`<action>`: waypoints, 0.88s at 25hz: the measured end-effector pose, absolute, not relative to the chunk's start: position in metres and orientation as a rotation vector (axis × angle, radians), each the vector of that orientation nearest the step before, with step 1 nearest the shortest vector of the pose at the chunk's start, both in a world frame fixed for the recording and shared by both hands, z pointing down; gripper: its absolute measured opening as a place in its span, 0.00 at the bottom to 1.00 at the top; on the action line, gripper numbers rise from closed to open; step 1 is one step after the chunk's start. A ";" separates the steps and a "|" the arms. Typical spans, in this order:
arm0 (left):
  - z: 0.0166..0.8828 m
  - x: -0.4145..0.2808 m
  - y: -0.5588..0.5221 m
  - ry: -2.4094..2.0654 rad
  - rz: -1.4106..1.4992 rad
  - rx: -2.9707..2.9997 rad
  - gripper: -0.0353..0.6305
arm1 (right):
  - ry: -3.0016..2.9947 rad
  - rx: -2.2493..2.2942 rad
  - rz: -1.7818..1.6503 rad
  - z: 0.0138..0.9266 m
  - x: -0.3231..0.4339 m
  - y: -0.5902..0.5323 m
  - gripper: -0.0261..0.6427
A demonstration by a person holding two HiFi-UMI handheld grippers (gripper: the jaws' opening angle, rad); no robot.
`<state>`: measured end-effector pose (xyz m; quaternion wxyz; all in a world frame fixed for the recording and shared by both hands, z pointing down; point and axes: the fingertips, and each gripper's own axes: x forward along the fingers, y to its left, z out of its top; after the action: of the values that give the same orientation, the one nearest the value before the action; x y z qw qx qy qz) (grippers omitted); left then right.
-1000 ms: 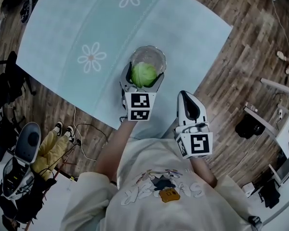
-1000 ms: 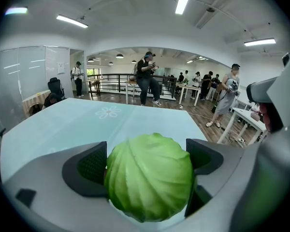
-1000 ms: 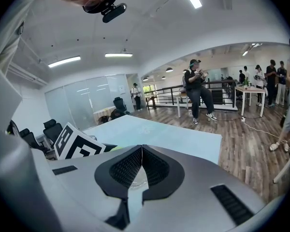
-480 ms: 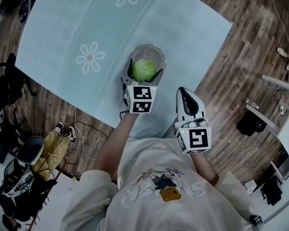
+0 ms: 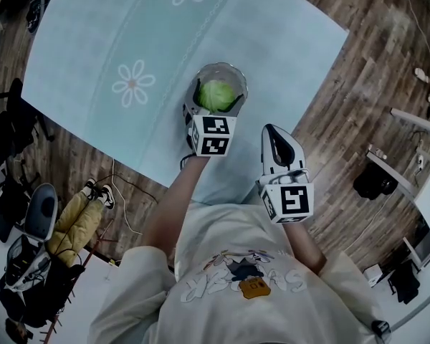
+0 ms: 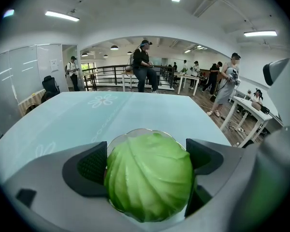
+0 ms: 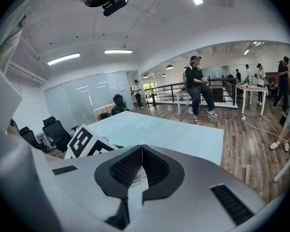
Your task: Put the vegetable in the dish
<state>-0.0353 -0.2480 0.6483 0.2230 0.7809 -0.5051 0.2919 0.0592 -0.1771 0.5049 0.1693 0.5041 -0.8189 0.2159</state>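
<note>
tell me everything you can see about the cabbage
The cabbage is a small round head, pale green and slightly glossy, with tightly wrapped leaves and curved veins running over its top. It looks whole and undamaged. The left gripper holds it, its dark ribbed jaws pressed against either side. It sits over the clear glass dish, whose rim shows just behind it, on the light blue table. Whether it already rests on the dish bottom cannot be told.
</note>
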 end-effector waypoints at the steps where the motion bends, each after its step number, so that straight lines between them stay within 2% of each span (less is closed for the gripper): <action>1: 0.651 -0.034 -0.248 -1.389 0.811 2.157 0.83 | -2.325 1.437 0.617 0.506 0.059 -0.177 0.07; 22: 0.681 -0.034 -0.267 -1.388 0.903 2.125 0.83 | -2.291 1.476 0.640 0.511 0.070 -0.178 0.07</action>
<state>-0.0338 -0.2669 0.6808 0.2221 0.7691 -0.5025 0.3267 0.0703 -0.1776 0.5113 0.1700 0.5196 -0.8065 0.2252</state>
